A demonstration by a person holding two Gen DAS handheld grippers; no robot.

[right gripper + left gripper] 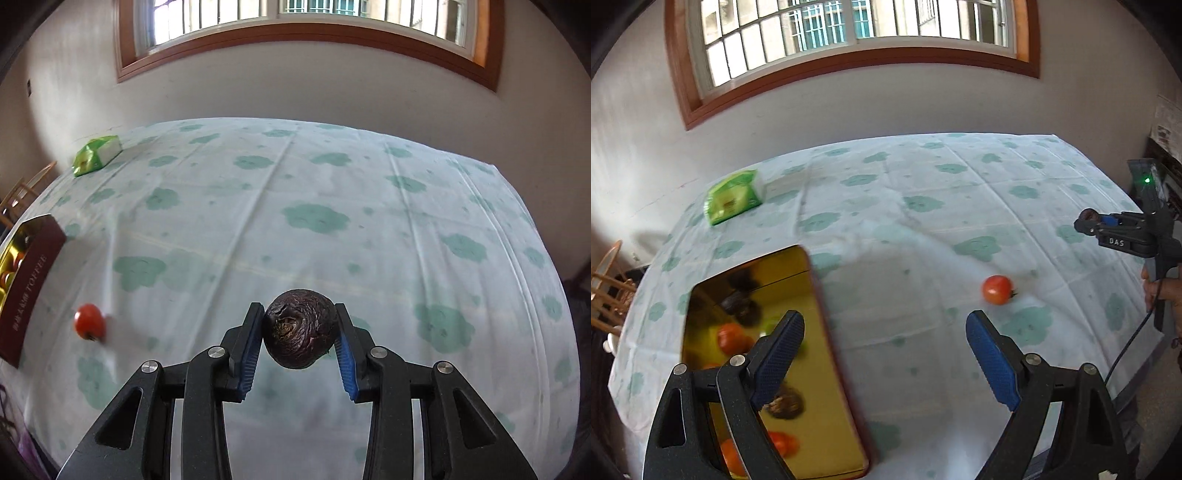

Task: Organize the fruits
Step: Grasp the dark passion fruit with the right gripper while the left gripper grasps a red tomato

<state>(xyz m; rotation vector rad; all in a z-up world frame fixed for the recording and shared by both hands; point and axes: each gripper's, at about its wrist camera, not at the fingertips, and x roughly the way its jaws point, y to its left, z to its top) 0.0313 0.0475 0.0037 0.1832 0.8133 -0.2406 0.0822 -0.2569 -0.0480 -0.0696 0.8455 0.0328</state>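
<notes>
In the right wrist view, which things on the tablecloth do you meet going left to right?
Toffee box → red tomato → dark wrinkled fruit, clamped in the right gripper. The green packet overlaps these positions, so it is omitted.

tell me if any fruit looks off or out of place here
Two things. The dark fruit pinched in the right tool is badly wrinkled and shrivelled. One tomato lies alone on the tablecloth, outside the gold-lined box that holds the other fruit.
</notes>
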